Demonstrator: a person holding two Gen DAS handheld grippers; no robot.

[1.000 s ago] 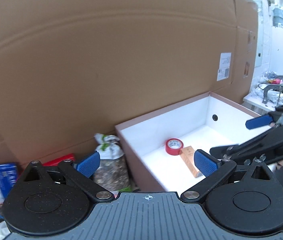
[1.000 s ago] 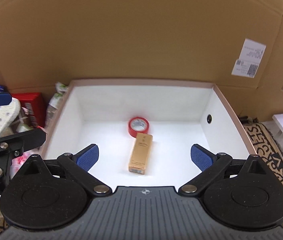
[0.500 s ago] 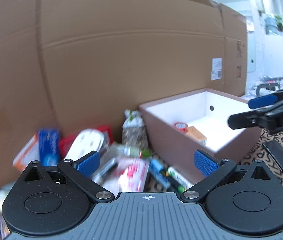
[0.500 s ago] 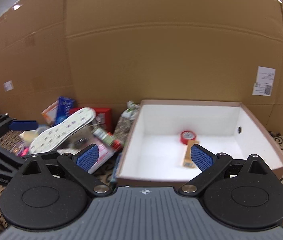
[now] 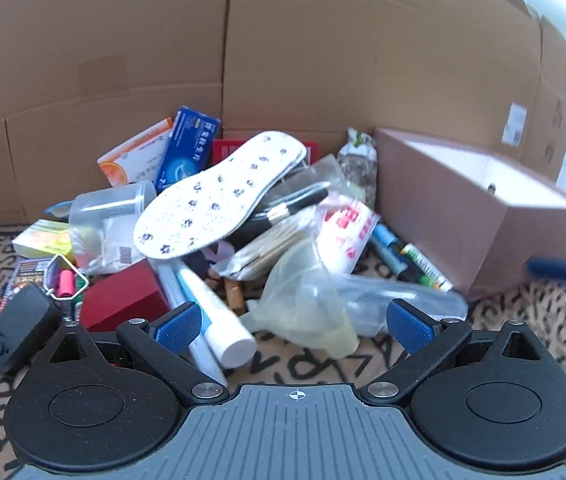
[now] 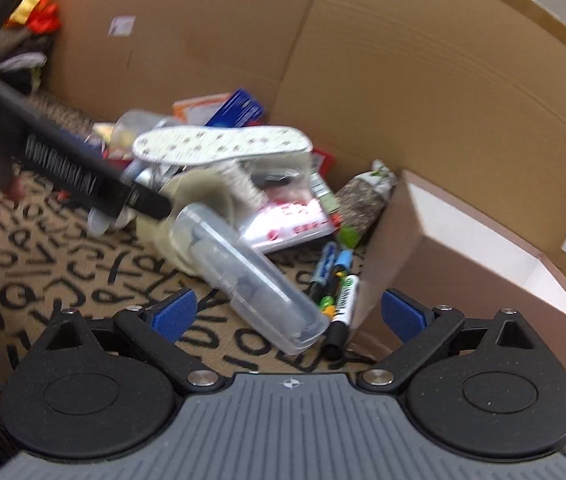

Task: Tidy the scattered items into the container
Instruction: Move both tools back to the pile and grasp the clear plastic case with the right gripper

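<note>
Both the left gripper (image 5: 295, 326) and the right gripper (image 6: 289, 314) are spread wide and empty, with the heaped clutter topped by a white insole (image 5: 219, 196) just ahead of the left one and the pink box (image 5: 479, 208) off to its right.

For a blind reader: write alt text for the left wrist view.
The open left gripper hovers empty over a heap of household clutter on a letter-patterned rug, led by a white spotted shoe insole lying on top. A pinkish-brown cardboard box with a white inside stands to the right, before a brown cardboard wall.
</note>
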